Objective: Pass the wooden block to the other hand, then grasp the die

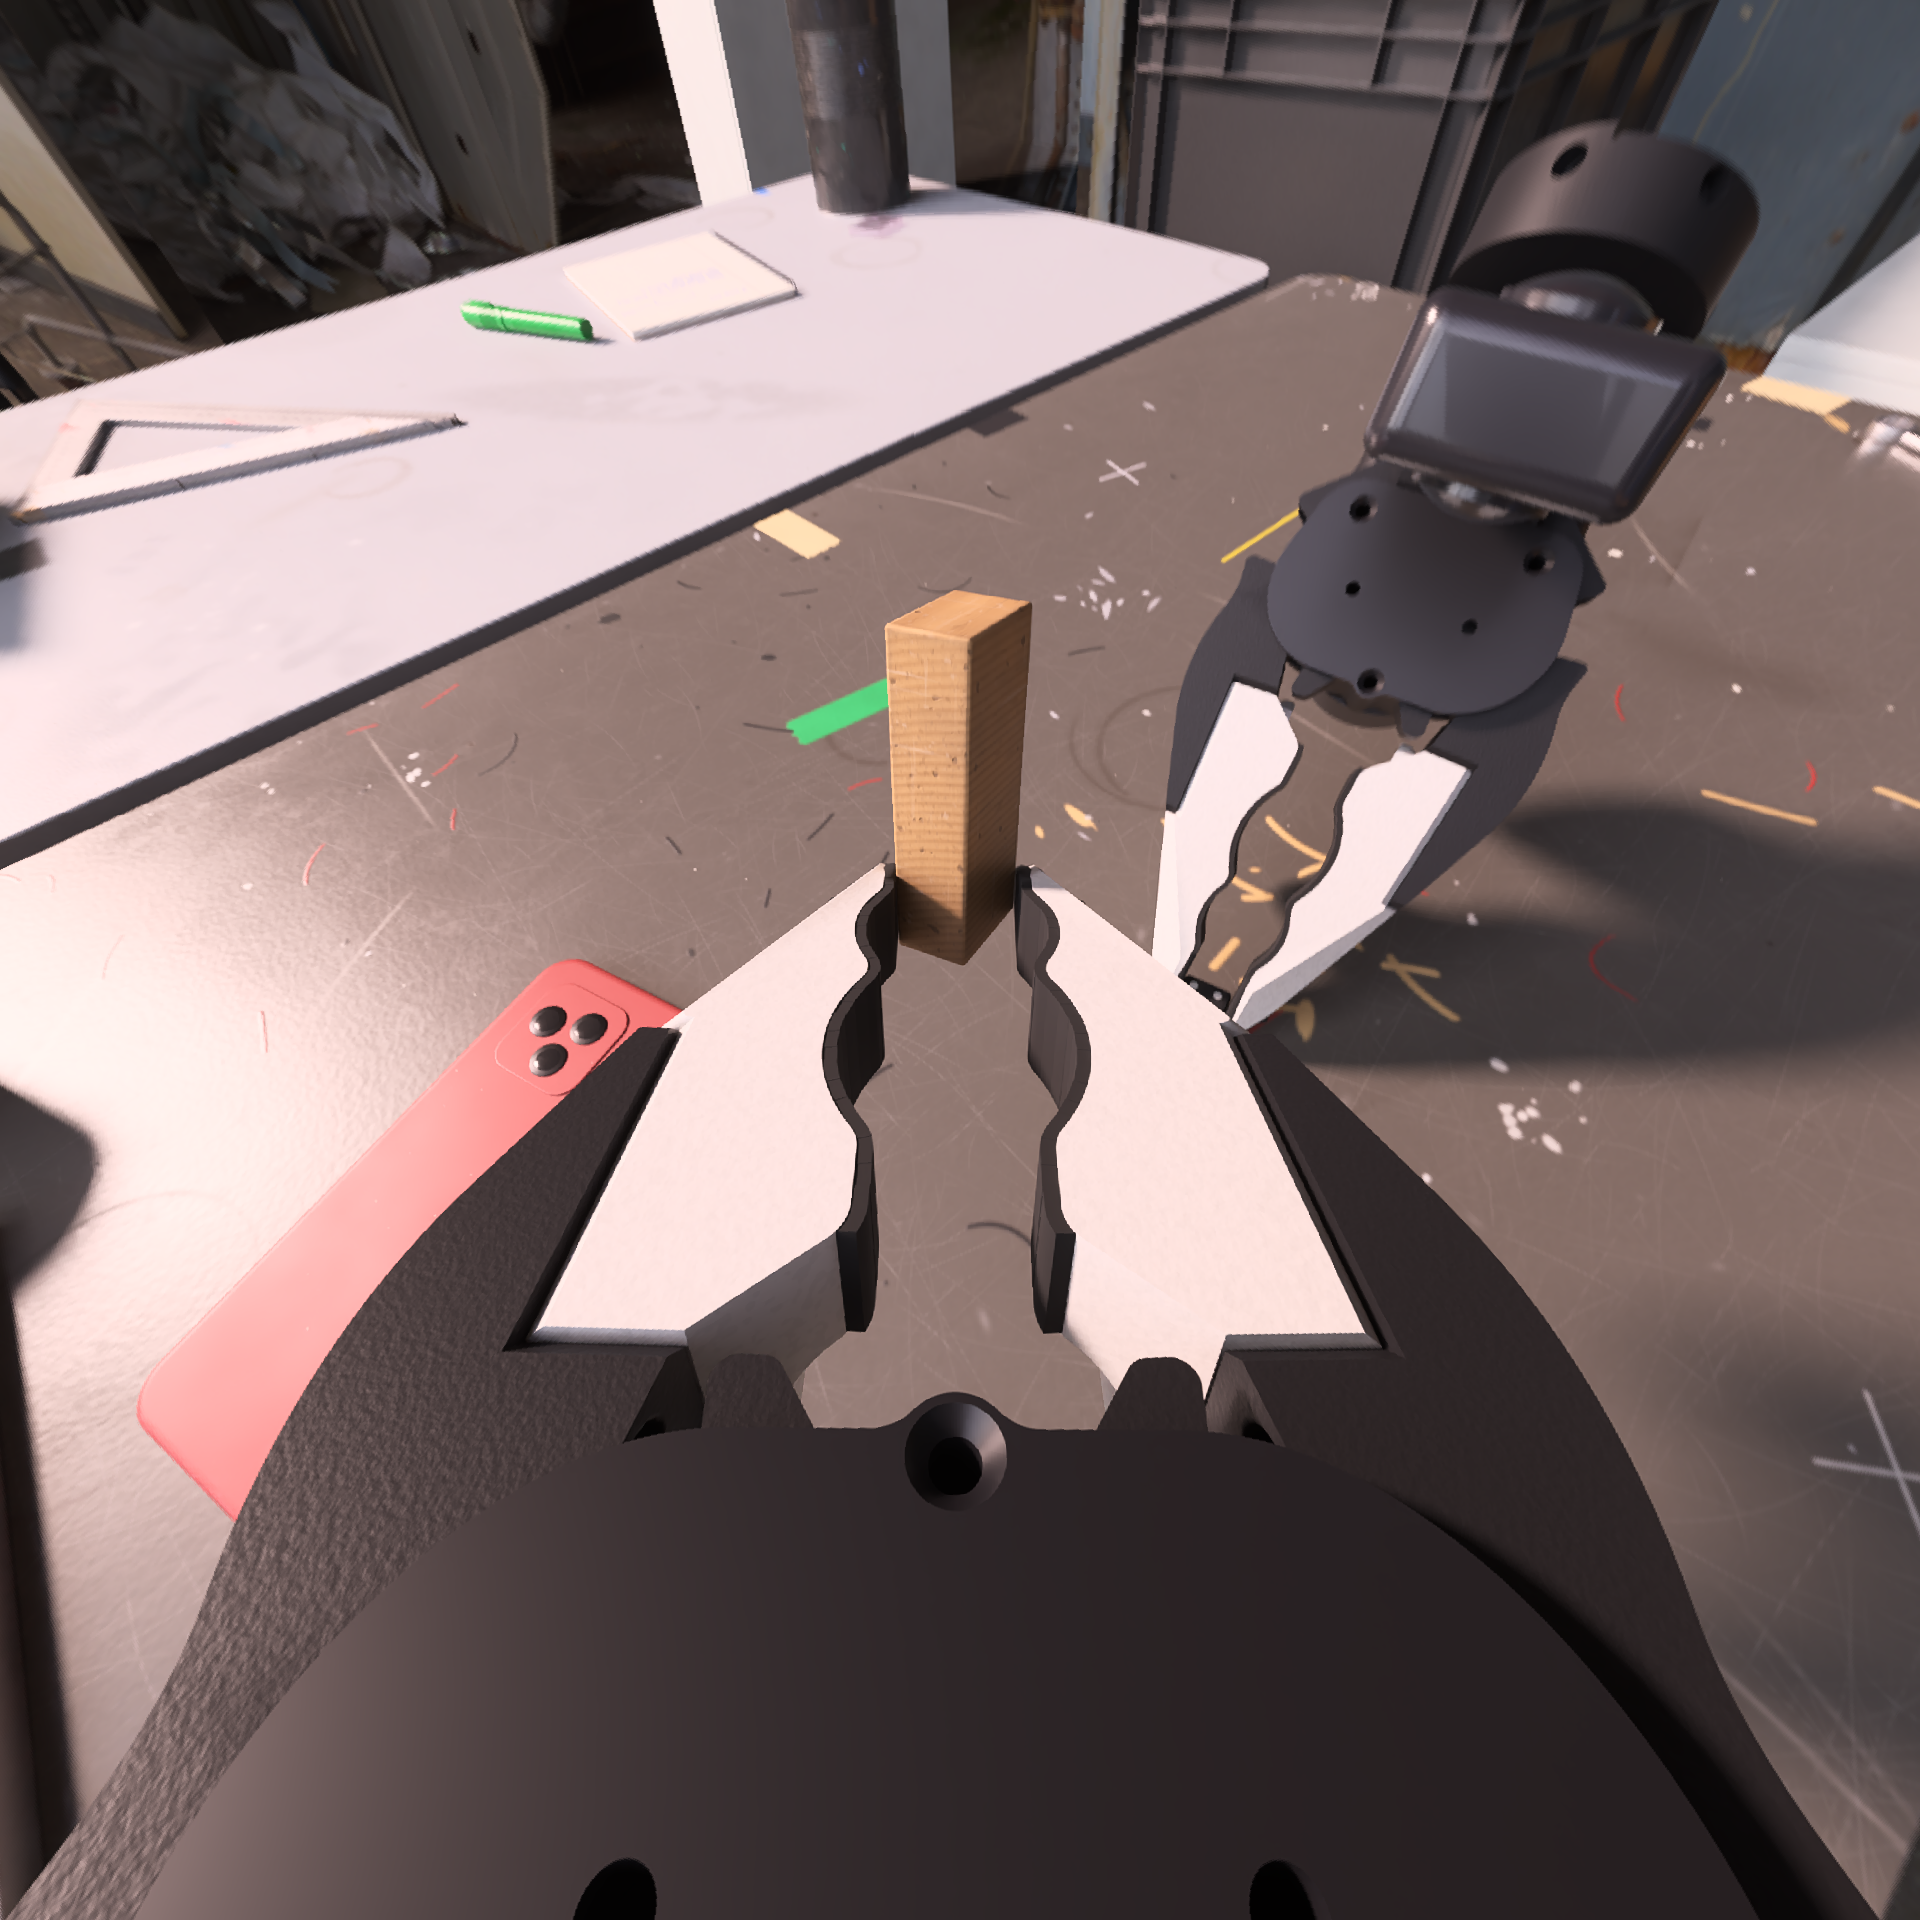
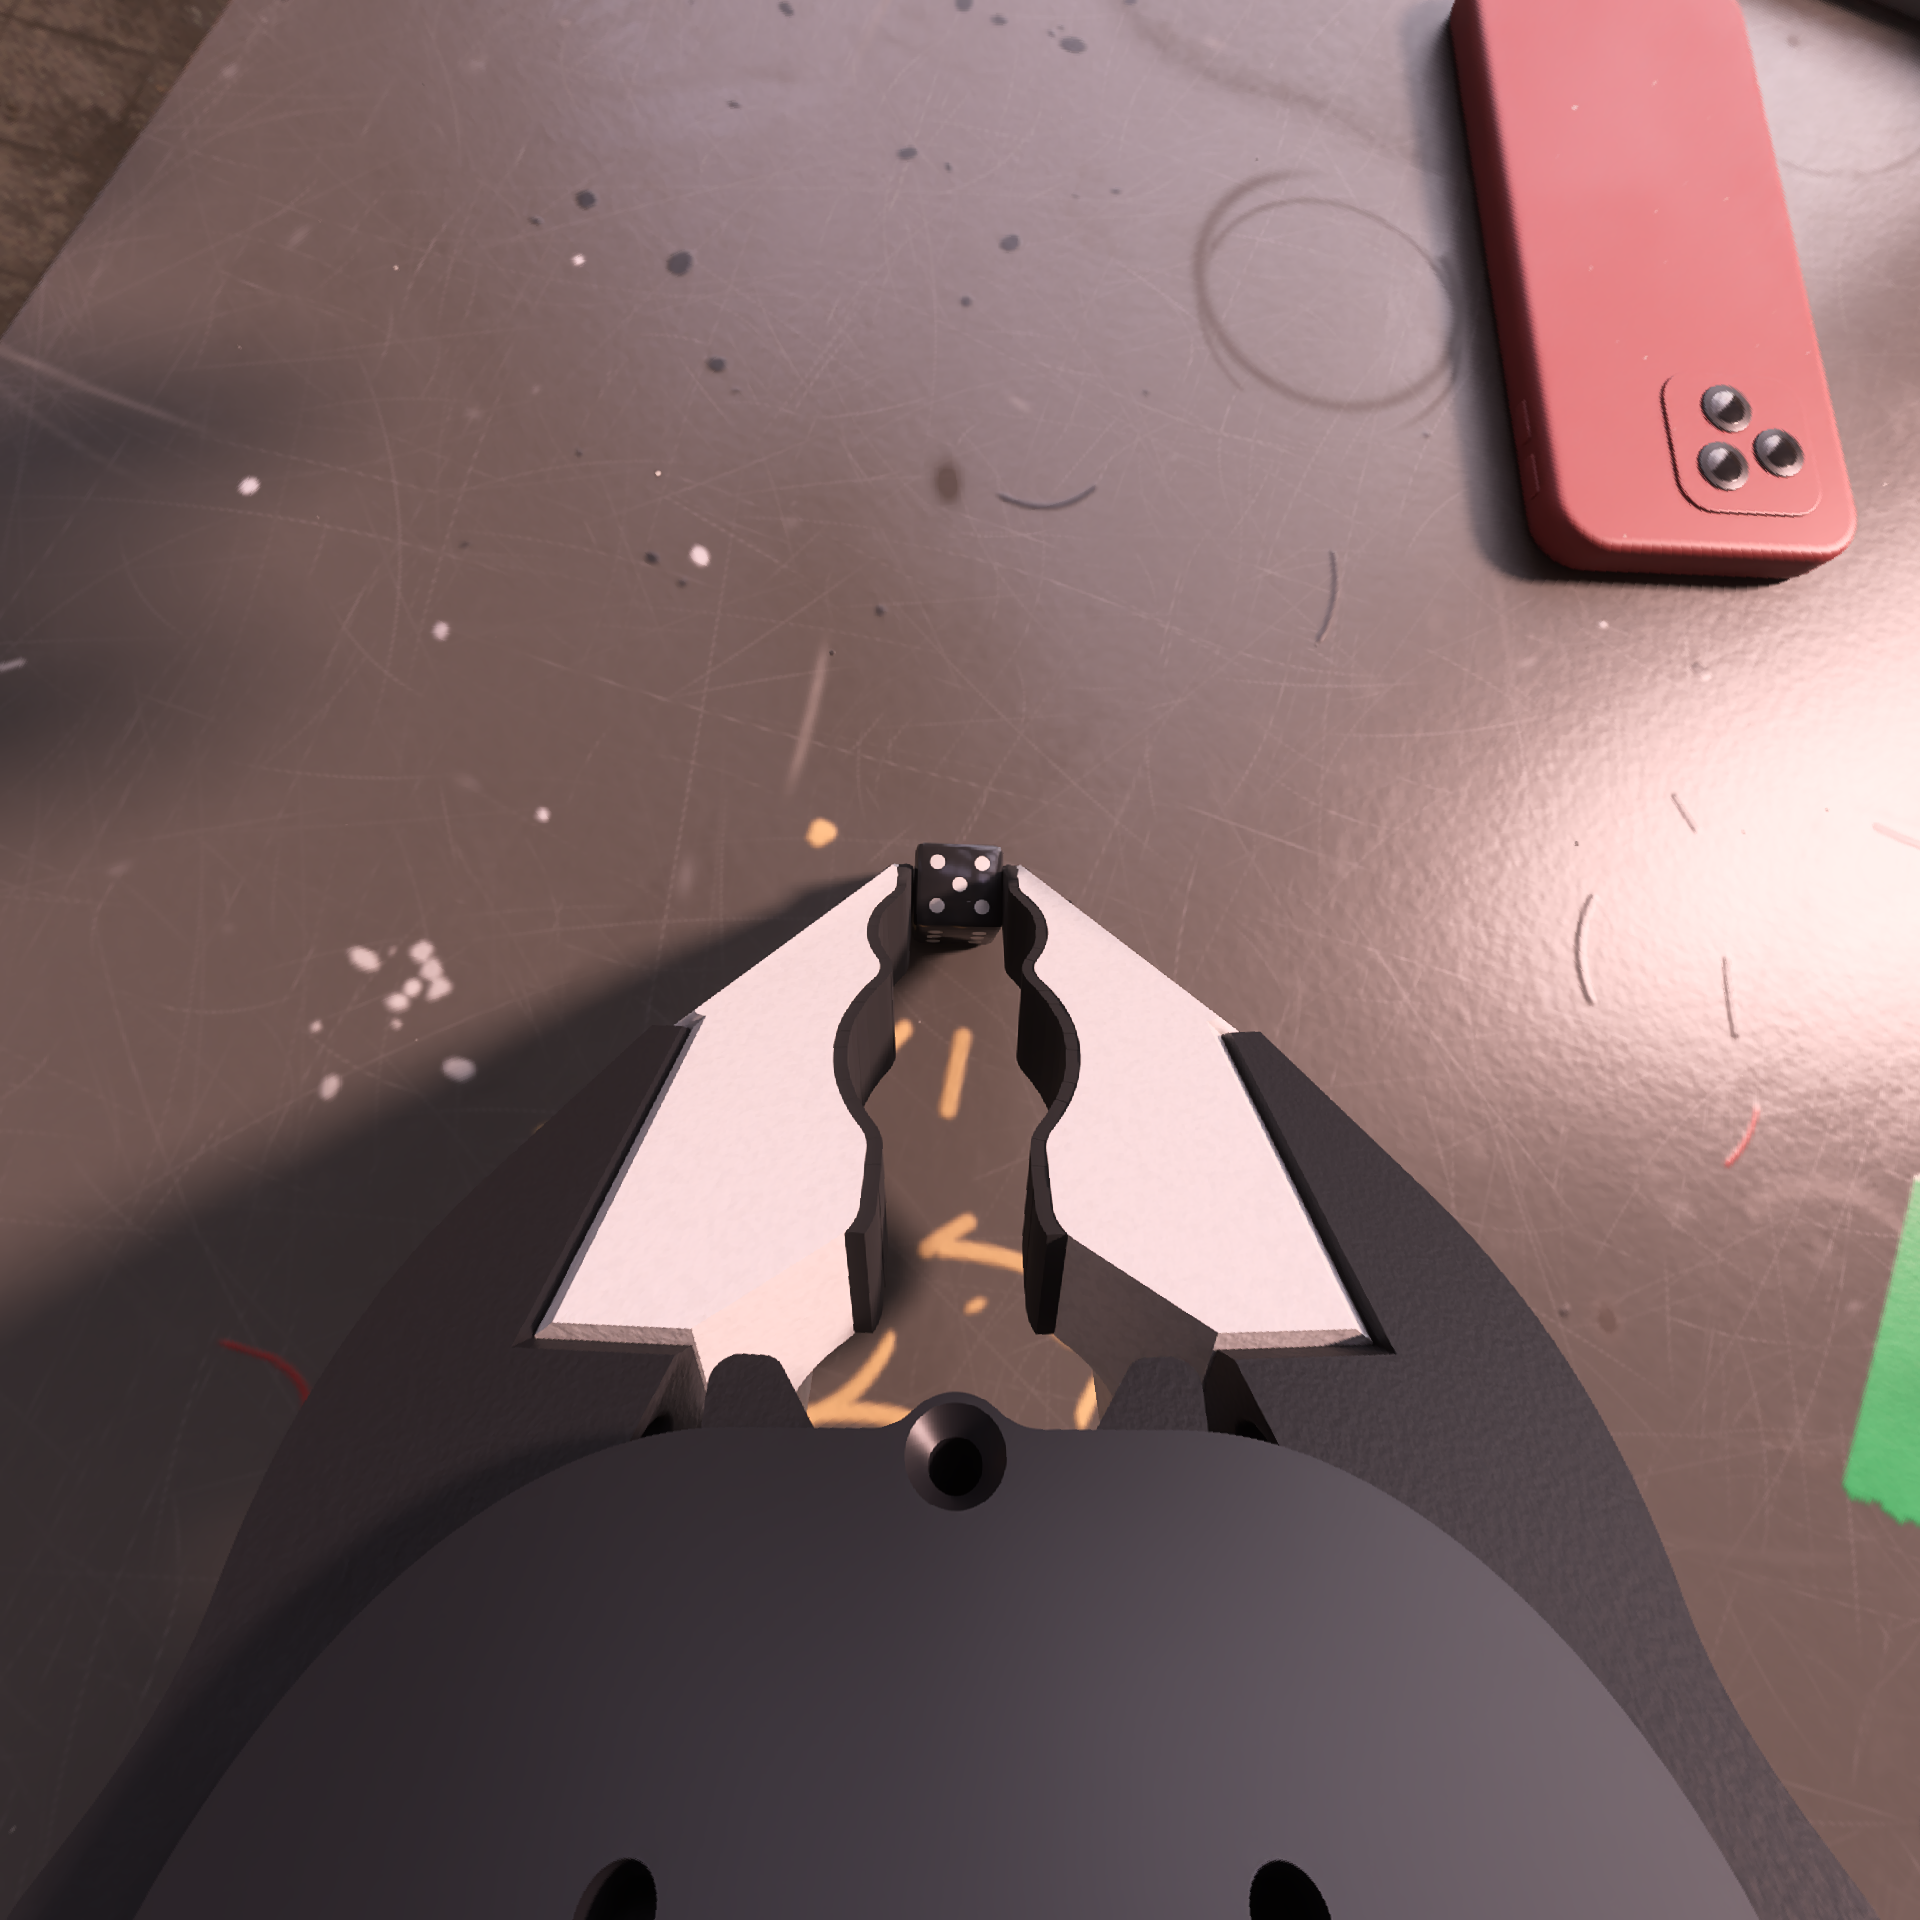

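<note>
My left gripper [image 1: 956,883] is shut on the lower end of a tall wooden block [image 1: 958,758], which stands upright between its fingertips above the dark table. My right gripper [image 2: 958,883] is shut on a small black die [image 2: 958,891] with white pips, held at its fingertips just over the table. In the left wrist view the right gripper [image 1: 1210,992] shows to the right of the block, pointing down at the table, with the die [image 1: 1205,990] at its tips.
A red phone [image 1: 416,1174] lies face down to the left of my left gripper; it also shows in the right wrist view [image 2: 1652,291]. A green tape strip [image 1: 836,712] lies behind the block. A white table [image 1: 416,520] with a green marker [image 1: 525,320], notepad [image 1: 681,283] and triangle ruler [image 1: 223,452] stands beyond.
</note>
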`<state>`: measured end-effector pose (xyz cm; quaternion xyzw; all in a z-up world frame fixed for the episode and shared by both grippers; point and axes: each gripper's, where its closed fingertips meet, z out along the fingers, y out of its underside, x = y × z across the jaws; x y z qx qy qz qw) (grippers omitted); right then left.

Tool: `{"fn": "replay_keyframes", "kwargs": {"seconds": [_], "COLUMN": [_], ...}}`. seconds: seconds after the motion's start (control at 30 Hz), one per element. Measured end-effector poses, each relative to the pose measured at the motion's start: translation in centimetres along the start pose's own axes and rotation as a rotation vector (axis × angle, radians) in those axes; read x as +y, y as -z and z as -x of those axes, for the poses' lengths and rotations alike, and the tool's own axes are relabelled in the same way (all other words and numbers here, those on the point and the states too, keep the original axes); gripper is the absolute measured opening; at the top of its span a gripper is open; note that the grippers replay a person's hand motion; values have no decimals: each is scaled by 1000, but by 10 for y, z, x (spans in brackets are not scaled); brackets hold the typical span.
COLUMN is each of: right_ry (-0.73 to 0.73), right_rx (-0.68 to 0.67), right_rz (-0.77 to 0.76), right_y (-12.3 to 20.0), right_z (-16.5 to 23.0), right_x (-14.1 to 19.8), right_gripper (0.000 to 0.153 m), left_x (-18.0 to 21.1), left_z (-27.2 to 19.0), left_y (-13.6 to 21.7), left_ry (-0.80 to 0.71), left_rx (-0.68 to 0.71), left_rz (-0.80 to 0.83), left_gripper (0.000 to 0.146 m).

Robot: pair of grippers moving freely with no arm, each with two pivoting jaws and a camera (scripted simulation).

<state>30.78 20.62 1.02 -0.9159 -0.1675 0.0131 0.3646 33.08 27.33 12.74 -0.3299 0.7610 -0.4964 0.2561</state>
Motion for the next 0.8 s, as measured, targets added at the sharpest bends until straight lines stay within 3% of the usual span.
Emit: {"fn": "replay_keyframes", "kwargs": {"seconds": [0.17,0.8], "right_ry": [12,14], "right_rx": [-6,-49], "right_rz": [42,69], "right_y": [2,1], "right_z": [0,0], "right_x": [2,2], "right_gripper": [17,17], "left_x": [10,13], "left_z": [-3,-4], "left_y": [-4,-5], "left_ry": [-29,-18], "left_rx": [16,34], "left_rz": [71,74], "left_gripper": [22,22]}}
